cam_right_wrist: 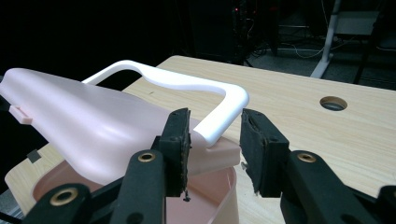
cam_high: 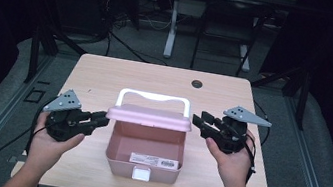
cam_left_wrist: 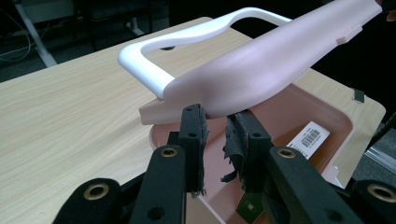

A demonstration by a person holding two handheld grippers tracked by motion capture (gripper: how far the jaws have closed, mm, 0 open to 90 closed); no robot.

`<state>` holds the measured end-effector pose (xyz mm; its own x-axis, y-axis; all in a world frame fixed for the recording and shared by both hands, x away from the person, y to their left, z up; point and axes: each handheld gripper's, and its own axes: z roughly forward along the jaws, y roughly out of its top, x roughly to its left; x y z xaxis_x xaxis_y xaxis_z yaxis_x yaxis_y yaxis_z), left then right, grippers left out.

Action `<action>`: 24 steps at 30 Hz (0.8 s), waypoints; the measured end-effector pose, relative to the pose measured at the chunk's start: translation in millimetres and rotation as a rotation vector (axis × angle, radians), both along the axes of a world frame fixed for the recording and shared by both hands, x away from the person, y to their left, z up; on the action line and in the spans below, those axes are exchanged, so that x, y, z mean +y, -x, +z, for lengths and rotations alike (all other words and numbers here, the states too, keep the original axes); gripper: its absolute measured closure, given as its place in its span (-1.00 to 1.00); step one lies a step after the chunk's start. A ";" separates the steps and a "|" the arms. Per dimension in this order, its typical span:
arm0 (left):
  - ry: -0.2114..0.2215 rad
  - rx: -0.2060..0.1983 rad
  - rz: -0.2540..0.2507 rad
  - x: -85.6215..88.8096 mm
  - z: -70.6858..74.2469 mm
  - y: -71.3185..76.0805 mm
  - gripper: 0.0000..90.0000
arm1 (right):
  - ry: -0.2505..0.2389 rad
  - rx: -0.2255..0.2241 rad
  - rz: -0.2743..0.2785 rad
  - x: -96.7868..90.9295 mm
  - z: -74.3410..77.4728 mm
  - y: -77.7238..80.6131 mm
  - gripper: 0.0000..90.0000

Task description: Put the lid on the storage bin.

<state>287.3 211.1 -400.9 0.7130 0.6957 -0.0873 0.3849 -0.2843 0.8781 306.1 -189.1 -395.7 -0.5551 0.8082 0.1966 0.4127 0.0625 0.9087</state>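
High view: above the near edge, looking forward and down on the worktop (cam_high: 107,71).
Tool views: close, facing inward, sharing the pink box lid (cam_left_wrist: 261,70).

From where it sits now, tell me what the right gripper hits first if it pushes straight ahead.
Probably the pink lid at its end by the white handle: the right gripper already straddles that corner with open jaws, though depth is unclear.

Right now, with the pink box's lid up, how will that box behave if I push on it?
The pink box looks like thin, stiff plastic and holds only a label, so it is probably light and may slide on the smooth table. With the lid and white handle raised toward the back, it might tip backward.
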 end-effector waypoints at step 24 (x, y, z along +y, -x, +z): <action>0.004 0.022 -0.008 2.2 -13.6 8.9 0.68 | -0.005 0.007 -0.004 -1.6 -2.2 -1.7 0.38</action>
